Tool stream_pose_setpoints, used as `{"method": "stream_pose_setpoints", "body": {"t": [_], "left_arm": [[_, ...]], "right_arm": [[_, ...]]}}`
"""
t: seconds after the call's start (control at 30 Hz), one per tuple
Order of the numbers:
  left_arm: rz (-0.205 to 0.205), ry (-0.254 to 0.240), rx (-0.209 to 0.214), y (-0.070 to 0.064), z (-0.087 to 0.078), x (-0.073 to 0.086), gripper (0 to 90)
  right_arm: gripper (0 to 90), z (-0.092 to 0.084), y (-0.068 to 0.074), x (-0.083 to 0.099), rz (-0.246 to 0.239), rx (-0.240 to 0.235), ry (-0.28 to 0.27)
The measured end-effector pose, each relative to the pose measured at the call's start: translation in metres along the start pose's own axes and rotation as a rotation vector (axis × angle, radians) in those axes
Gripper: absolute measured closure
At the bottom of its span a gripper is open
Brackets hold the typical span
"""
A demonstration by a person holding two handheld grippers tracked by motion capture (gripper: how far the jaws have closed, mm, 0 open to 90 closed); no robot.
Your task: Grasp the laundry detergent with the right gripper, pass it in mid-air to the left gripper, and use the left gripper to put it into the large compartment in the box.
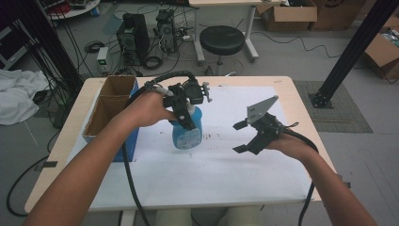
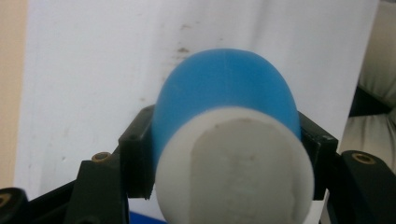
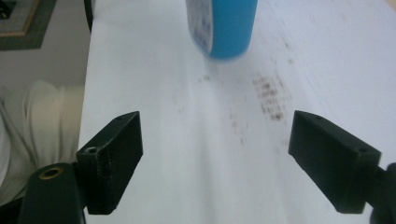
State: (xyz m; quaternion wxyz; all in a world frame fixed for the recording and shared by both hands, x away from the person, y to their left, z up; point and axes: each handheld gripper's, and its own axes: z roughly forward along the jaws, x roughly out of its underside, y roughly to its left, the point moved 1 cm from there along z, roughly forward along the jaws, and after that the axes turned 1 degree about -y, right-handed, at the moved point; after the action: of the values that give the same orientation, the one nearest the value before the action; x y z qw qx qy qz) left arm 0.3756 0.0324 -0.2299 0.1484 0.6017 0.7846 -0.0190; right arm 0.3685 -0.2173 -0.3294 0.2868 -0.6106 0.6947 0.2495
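The left gripper (image 1: 184, 113) is pinching the blue bottle (image 1: 187, 131) (grasp done); the right gripper (image 1: 241, 137), fingers spread, is hovering beside it, carton (image 1: 111, 101) waiting.

No legible text found: print on the blue bottle's label (image 3: 201, 28) is blurred beyond reading, and the raised marks on its white cap (image 2: 236, 172) cannot be made out either.

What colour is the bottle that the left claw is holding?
The bottle is bright blue with a white cap, clearest in the left gripper view.
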Motion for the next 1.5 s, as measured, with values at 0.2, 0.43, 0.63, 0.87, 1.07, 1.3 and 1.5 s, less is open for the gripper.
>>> {"method": "stream_pose_setpoints", "body": {"t": [0.2,0.43,0.63,0.87,1.07,1.3,1.5], "left_arm": [[-0.091,0.009,-0.034,0.010,-0.014,0.003,37.9],[-0.170,0.017,-0.062,0.016,-0.029,0.007,37.9],[-0.243,0.008,-0.076,0.021,-0.041,0.011,37.9],[-0.327,0.011,-0.101,0.027,-0.055,0.013,37.9],[-0.420,0.040,-0.139,0.034,-0.065,0.020,37.9],[-0.553,0.047,-0.168,0.040,-0.075,0.029,38.0],[-0.648,0.055,-0.197,0.045,-0.086,0.036,38.0]], "right_arm": [[17.8,-0.032,0.001,0.018,0.035,0.027,0.044],[17.7,-0.052,0.002,0.036,0.066,0.053,0.107],[17.6,-0.064,0.002,0.049,0.089,0.069,0.151],[18.6,-0.074,0.003,0.062,0.076,0.096,0.195],[18.5,-0.077,0.002,0.067,0.064,0.086,0.245],[18.9,-0.087,-0.001,0.064,0.019,0.107,0.247],[18.7,-0.091,-0.004,0.064,-0.005,0.114,0.247]]}}
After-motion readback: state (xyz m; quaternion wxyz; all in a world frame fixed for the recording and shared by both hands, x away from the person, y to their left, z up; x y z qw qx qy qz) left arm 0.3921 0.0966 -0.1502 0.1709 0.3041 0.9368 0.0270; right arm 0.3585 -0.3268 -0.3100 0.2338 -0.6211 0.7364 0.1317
